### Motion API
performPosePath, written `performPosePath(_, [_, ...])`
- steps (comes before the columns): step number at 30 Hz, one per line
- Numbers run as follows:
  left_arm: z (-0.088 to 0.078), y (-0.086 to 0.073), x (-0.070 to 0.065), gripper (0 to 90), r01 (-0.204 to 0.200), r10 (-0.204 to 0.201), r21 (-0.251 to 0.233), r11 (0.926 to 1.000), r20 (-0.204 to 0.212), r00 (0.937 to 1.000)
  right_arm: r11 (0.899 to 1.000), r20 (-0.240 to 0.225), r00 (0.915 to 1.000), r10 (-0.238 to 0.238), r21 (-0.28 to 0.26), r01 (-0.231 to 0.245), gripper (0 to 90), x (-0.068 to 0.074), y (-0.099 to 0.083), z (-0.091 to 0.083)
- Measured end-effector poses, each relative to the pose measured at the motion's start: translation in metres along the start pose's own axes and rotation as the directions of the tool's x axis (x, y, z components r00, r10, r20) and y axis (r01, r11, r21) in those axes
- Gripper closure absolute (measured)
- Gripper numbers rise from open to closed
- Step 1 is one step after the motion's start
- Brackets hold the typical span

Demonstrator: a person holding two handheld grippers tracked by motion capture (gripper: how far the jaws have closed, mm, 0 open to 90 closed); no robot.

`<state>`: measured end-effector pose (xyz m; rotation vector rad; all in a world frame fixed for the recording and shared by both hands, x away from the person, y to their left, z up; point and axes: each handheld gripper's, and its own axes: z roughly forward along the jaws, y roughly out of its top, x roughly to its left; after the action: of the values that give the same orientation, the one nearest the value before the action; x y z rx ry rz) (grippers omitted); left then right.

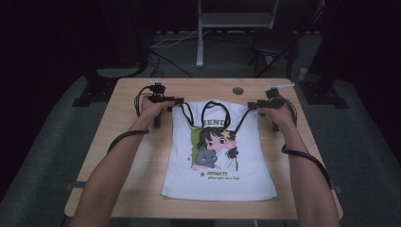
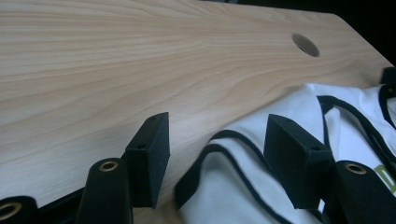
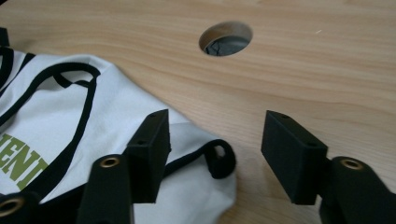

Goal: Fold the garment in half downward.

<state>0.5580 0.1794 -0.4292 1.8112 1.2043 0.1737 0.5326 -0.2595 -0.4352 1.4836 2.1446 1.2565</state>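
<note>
High view looks down; both tongs views sit close, sharing the table (image 1: 142, 90) (its cable hole (image 2: 306, 45)).

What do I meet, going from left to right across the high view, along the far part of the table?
Left gripper → white tank top with black straps → right gripper, both with jaws open.

I see the white top (image 1: 220, 156) lying flat on the worktop (image 1: 142, 156), printed side up. My left gripper (image 1: 176, 100) sits at its left strap, my right gripper (image 1: 251, 106) at its right strap, both near the far edge.
</note>
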Motion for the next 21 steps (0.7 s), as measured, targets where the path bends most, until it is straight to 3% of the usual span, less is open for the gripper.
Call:
performPosePath(7, [0.015, 0.005, -0.013, 41.4, -0.010, 0.009, 0.018, 0.9998, 0.047, 0.9988, 0.999, -0.009, 0.9998, -0.017, 0.027, 0.017, 41.5, 0.004, -0.002, 0.010])
performPosePath(16, [0.020, 0.001, -0.015, 42.5, -0.029, 0.027, 0.044, 0.9986, 0.041, 0.9988, 0.999, 0.000, 0.9994, -0.034, 0.034, 0.034, 44.5, 0.006, -0.002, 0.009])
performPosePath(21, [0.022, -0.001, -0.013, 45.0, -0.025, 0.023, 0.043, 0.9988, 0.052, 0.9984, 0.997, -0.007, 0.9978, -0.065, 0.040, 0.066, 57.7, 0.008, -0.003, 0.010])
